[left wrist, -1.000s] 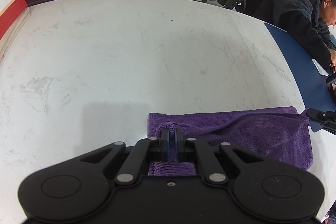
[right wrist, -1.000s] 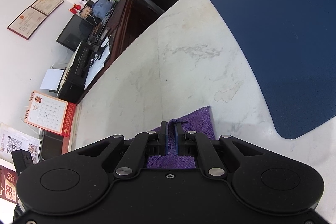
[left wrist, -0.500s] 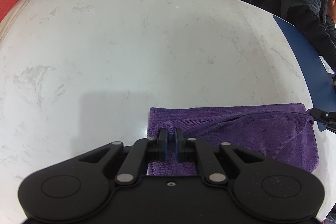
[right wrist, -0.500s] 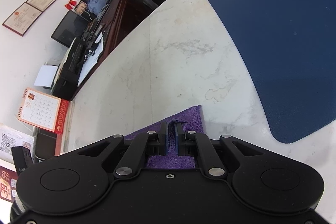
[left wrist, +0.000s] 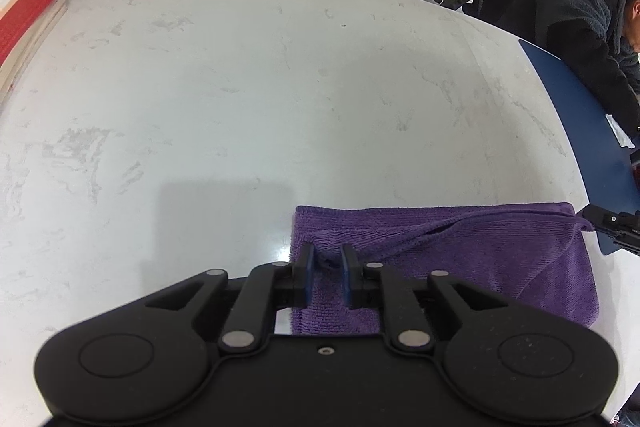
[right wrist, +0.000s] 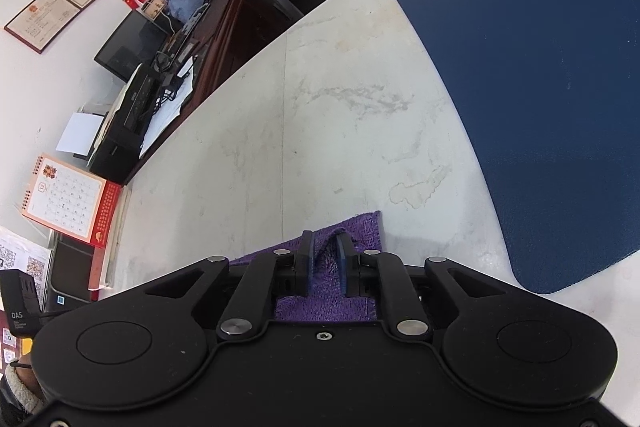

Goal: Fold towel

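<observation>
The purple towel [left wrist: 460, 251] lies folded in a long strip on the white marble table [left wrist: 280, 87]. My left gripper [left wrist: 326, 255] sits over its left end. The jaws are opening, with a small raised ridge of cloth loose between them. My right gripper [right wrist: 324, 247] is at the towel's [right wrist: 362, 227] other end, jaws also opening around a peaked fold that the pads no longer pinch. In the left wrist view the right gripper's tip [left wrist: 612, 223] shows just past the towel's far right corner.
A dark blue mat [right wrist: 540, 87] covers the table to the right of the towel. A person in a dark fleece [left wrist: 572, 27] leans over the mat's far side. A desk calendar [right wrist: 68, 199] and a cluttered desk stand beyond the table's left edge.
Both grippers' jaws have parted from the cloth they were pinching. The towel's upper layer has settled flatter onto the table.
</observation>
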{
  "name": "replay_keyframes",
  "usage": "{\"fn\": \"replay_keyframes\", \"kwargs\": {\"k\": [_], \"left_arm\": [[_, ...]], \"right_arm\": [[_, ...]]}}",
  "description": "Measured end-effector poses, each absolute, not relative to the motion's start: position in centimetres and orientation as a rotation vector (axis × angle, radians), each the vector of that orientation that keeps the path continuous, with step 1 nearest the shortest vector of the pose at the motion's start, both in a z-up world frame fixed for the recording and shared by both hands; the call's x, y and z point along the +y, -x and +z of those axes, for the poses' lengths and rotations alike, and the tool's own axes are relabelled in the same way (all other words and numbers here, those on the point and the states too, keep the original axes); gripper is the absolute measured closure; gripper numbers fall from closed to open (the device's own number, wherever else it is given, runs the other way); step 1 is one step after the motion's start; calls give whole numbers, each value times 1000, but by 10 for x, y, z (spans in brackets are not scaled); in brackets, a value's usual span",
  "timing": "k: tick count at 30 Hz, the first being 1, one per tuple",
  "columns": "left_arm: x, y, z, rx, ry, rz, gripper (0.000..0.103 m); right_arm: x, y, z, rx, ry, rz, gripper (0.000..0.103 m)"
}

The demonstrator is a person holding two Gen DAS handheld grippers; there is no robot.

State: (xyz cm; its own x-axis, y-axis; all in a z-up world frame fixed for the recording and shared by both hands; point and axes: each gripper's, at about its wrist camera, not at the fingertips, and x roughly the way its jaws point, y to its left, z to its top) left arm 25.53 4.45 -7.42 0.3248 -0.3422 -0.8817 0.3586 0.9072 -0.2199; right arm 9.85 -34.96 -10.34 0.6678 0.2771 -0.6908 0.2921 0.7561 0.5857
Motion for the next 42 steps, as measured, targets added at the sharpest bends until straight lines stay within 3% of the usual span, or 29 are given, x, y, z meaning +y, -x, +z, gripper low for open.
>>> {"fn": "replay_keyframes", "kwargs": {"k": [27,36,42], "left_arm": [[39,-223,-76,1133,-105,-511,87],[-9,-240,-77,1056,-215,-577,87],[-22,-253,-88,1056,-280,-570,87]], "right_arm": [[-335,-68,-79,815,-591,30,82],[-264,-114,-76,887,-172,228,82],[-243,-123,-77,899,-57,298,82]]}}
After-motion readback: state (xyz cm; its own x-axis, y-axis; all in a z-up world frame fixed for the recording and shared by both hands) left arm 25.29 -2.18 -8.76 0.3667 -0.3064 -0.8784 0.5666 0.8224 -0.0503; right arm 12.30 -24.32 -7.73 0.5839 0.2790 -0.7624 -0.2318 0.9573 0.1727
